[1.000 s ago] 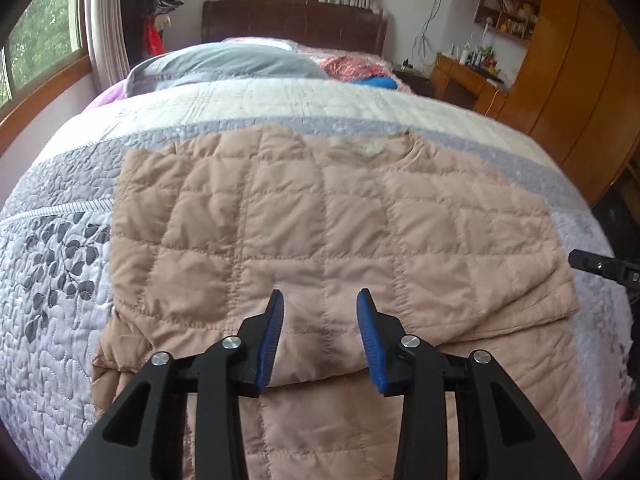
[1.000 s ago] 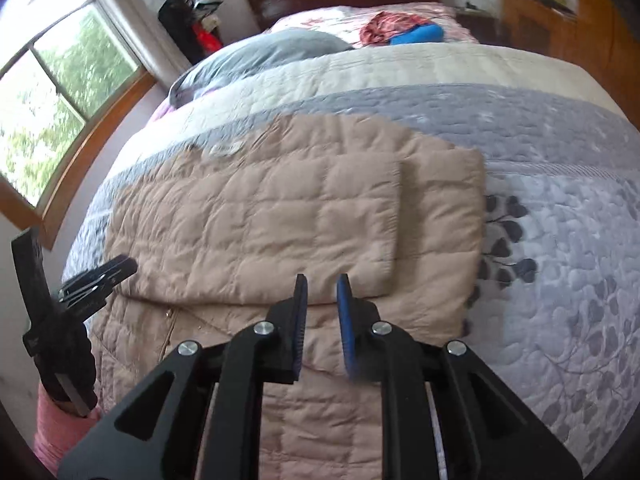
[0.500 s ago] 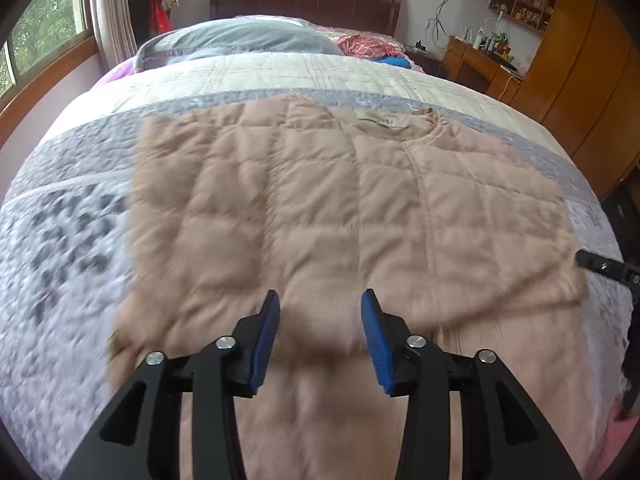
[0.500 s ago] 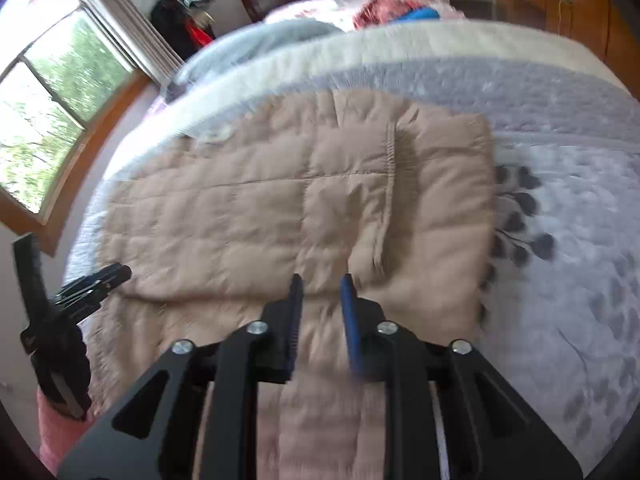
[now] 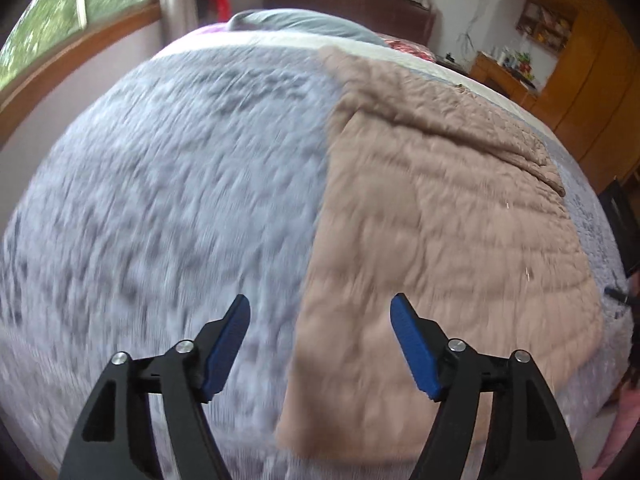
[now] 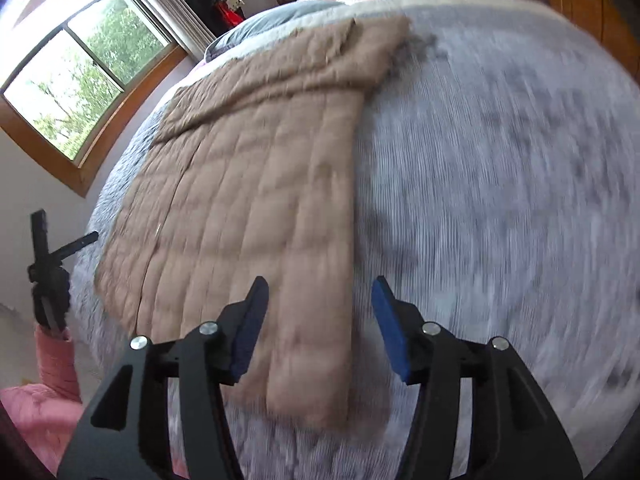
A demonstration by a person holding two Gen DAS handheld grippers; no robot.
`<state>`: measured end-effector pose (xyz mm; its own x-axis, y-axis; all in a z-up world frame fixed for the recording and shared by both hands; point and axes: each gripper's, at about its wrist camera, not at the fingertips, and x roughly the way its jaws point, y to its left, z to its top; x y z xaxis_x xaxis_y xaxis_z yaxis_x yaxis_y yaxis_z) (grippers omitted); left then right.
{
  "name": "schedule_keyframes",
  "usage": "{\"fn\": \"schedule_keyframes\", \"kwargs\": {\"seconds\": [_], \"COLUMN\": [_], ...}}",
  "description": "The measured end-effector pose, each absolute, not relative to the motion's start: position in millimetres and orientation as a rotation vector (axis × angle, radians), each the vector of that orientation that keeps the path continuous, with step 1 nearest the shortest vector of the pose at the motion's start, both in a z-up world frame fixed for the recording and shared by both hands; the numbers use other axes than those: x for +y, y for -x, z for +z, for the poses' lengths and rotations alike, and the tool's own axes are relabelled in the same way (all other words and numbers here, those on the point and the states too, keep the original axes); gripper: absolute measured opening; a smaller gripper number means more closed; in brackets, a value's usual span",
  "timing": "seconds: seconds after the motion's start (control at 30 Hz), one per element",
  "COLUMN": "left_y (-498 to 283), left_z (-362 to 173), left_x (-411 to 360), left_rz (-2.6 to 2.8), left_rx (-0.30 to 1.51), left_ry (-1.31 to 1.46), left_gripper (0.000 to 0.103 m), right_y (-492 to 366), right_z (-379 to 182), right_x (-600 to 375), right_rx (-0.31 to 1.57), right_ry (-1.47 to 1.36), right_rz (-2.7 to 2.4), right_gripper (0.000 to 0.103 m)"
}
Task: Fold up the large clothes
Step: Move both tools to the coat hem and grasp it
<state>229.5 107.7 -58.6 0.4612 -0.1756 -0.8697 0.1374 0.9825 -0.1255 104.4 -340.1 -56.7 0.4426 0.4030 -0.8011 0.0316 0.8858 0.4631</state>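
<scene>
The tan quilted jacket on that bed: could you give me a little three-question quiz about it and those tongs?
1. True or false: the tan quilted jacket lies on the grey bedspread.
2. Which edge of the jacket lies between the right tongs: A picture-left, B picture-right?
3. Fill in: the pads on the left tongs are coloured ____.

Key: 1 true; 2 B; 3 blue. Both tongs are opening, gripping nothing.

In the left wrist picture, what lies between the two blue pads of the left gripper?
Below the opening left gripper lie the jacket's left edge and bare grey bedspread; nothing is held.
</scene>
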Motion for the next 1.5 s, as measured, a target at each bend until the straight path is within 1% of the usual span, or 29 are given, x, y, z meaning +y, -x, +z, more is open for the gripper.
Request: {"fn": "schedule_keyframes", "kwargs": {"seconds": [0.13, 0.3, 0.33, 0.37, 0.4, 0.43, 0.47, 0.5, 0.53, 0.6, 0.73, 0.83, 0.93, 1.03, 1.17, 1.3, 1.4, 1.5], "left_y": [-204.4, -205.2, -203.2, -202.2, -201.2, -200.2, -198.6, -196.7, -194.3, -189.9, -173.2, -145.1, -119.6, -106.9, -107.9, -104.3, -102.7, -103.8], "left_z": [-76.8, -96.8, -98.6, -100.0, -100.9, -101.3, -101.8, -101.0, -100.1, -96.1, -79.8, -64.0, -61.6, -77.0, -102.8, -100.4, -87.5, -60.5], "left_x": [112.6, 111.8, 109.7, 106.5, 103.7, 101.3, 100.2, 99.6, 100.0, 102.9, 102.9, 105.0, 107.2, 105.4, 101.8, 97.3, 98.2, 100.3], "left_rz": [-0.253, -0.291, -0.291, -0.282, -0.267, -0.244, -0.235, -0.229, -0.233, -0.254, -0.262, -0.289, -0.303, -0.28, -0.248, -0.234, -0.235, -0.28], "left_rx": [1.09, 1.115, 1.117, 1.114, 1.111, 1.112, 1.11, 1.107, 1.107, 1.095, 1.054, 1.025, 1.025, 1.051, 1.062, 1.038, 1.008, 0.94], "left_ry": [0.112, 0.181, 0.183, 0.171, 0.153, 0.136, 0.129, 0.122, 0.127, 0.166, 0.159, 0.137, 0.124, 0.096, 0.069, 0.03, 0.043, 0.065], "left_gripper": [0.074, 0.073, 0.072, 0.072, 0.064, 0.056, 0.05, 0.031, 0.019, 0.013, 0.011, 0.011, 0.011, 0.011, 0.012, 0.012, 0.011, 0.011], "right_y": [-73.6, -68.2, -67.7, -67.3, -67.9, -71.0, -75.9, -77.4, -76.7, -73.7, -56.8, -38.7, -17.5, -6.1, -13.0, -14.7, -13.4, -7.6], "right_z": [-70.7, -84.8, -84.2, -84.2, -84.8, -86.1, -87.7, -88.2, -86.7, -80.6, -59.4, -48.1, -44.7, -53.6, -83.6, -87.1, -79.5, -63.9], "right_x": [-331.1, -321.8, -321.1, -320.3, -318.7, -316.3, -312.1, -310.8, -307.3, -301.5, -300.7, -303.1, -305.9, -307.6, -308.5, -312.6, -314.2, -316.7], "right_rx": [1.11, 1.124, 1.118, 1.113, 1.112, 1.114, 1.114, 1.111, 1.101, 1.077, 1.013, 0.978, 0.97, 0.99, 1.056, 1.036, 1.009, 0.971], "right_ry": [-0.466, -0.472, -0.468, -0.467, -0.469, -0.468, -0.467, -0.466, -0.457, -0.423, -0.395, -0.399, -0.409, -0.4, -0.435, -0.475, -0.476, -0.496], "right_rz": [0.273, 0.271, 0.273, 0.272, 0.274, 0.275, 0.275, 0.279, 0.281, 0.269, 0.272, 0.285, 0.282, 0.257, 0.231, 0.239, 0.241, 0.26], "right_gripper": [0.057, 0.059, 0.054, 0.044, 0.036, 0.024, 0.016, 0.013, 0.01, 0.008, 0.007, 0.007, 0.007, 0.007, 0.008, 0.007, 0.007, 0.007]}}
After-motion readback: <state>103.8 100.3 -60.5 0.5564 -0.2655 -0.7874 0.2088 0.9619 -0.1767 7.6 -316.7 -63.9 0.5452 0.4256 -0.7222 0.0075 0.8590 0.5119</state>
